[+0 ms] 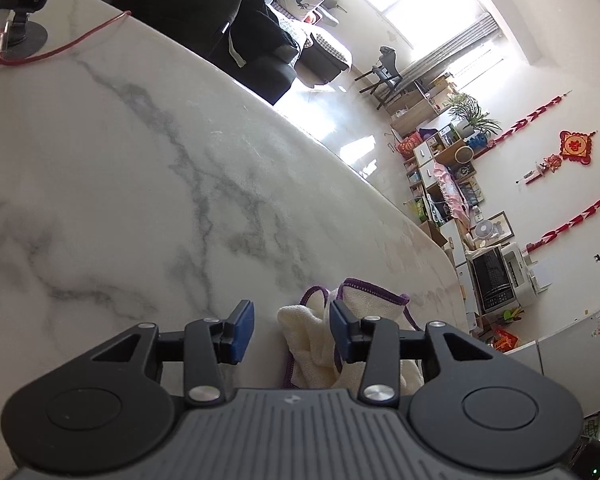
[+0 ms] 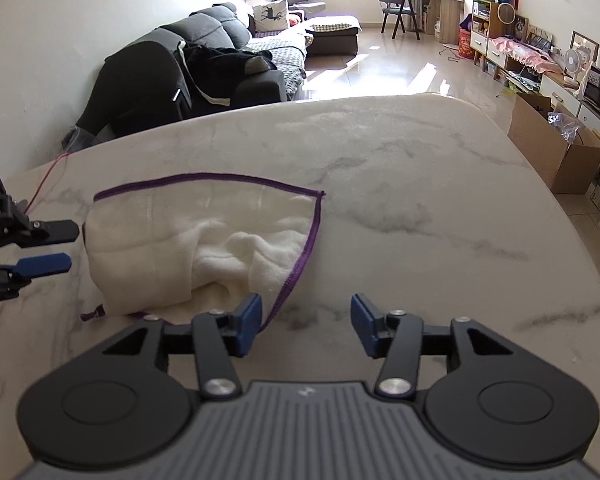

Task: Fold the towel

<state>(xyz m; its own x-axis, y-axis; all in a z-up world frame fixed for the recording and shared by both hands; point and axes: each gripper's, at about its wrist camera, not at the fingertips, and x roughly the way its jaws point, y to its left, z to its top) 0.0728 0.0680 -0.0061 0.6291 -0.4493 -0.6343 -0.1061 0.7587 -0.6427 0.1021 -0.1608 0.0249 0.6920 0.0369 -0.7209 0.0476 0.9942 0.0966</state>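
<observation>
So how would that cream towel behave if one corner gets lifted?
The towel would probably droop and drag, since it already lies rumpled in soft folds. It looks light and thin-edged, so it may slide on the smooth marble table instead of staying put.

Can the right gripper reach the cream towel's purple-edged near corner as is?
Probably yes: the right gripper is open just beside the cream purple-trimmed towel, with only bare marble table between them.

Cream purple-edged towel (image 2: 204,248) lying on the white marble table (image 2: 420,200).
The left gripper (image 2: 66,246) sits just left of it; the right gripper (image 2: 305,326) is at its near right edge. Behind the table stands a grey sofa (image 2: 220,40).
</observation>
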